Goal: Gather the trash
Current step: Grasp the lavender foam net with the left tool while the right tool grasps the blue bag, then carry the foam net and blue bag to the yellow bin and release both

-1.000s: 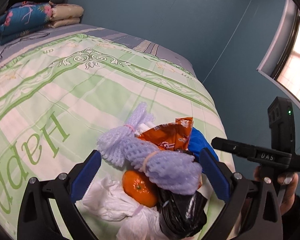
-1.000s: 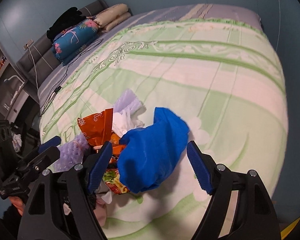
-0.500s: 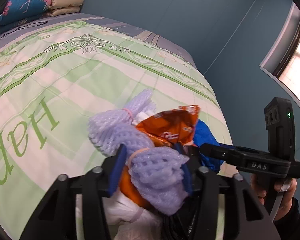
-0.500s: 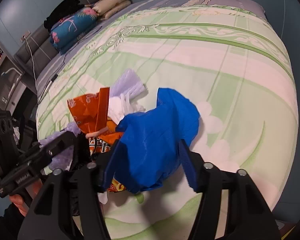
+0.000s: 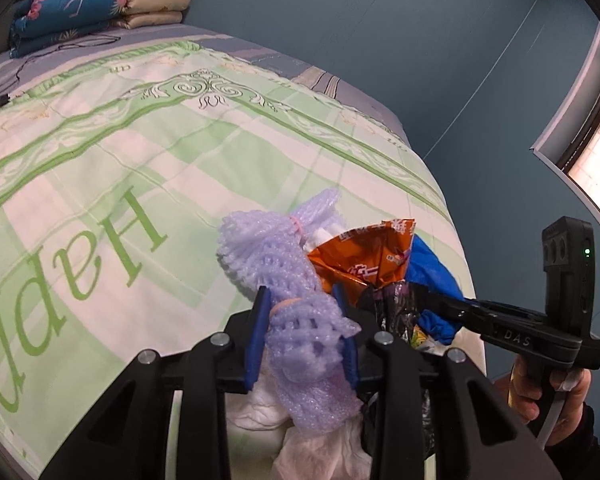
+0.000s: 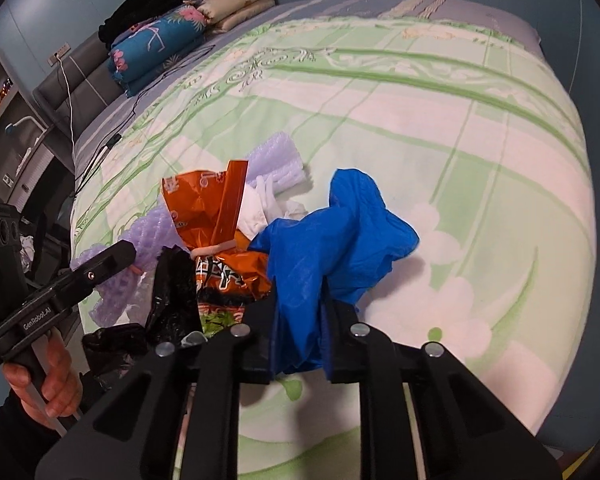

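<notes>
Left gripper (image 5: 302, 330), just closed on foam net (image 5: 300, 312), right gripper (image 6: 300, 334) on blue bag (image 6: 332, 252): lifting may drag tangled wrapper (image 6: 216, 232) off the bed (image 6: 460, 128).

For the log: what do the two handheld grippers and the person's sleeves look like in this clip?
Both grippers are black, angular frames with silver bolt heads and blue ribbed finger pads. The right gripper, seen from the left wrist, bears white "DAS" lettering and a boxy camera housing with a green light. The left gripper reads "GenRobot.AI". A dark sleeve covers the wrist.
</notes>
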### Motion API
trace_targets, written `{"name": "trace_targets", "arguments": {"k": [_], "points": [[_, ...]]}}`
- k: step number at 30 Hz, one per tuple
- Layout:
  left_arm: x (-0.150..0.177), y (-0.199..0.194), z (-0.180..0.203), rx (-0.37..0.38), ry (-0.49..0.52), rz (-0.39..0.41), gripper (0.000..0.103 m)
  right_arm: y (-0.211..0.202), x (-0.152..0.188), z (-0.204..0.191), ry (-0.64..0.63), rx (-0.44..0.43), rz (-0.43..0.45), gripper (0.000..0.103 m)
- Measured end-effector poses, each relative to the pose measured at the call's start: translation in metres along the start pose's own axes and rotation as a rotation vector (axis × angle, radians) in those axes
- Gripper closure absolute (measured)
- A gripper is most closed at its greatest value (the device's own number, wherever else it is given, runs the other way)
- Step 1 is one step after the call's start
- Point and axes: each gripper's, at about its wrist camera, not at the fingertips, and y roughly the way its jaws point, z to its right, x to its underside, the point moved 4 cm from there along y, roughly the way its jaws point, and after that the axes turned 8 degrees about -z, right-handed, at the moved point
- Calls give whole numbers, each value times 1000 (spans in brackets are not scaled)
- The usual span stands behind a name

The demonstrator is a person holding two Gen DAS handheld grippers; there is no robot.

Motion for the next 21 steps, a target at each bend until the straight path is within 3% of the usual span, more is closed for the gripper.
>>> {"name": "trace_targets", "arguments": {"k": [13, 21], "points": [[-1, -36, -5, -2, -17, 64, 73, -53, 8, -6, -22, 29, 114, 90], [3, -60, -13, -28, -32, 96, 74, -106, 22, -20, -62, 7, 209, 90]]}}
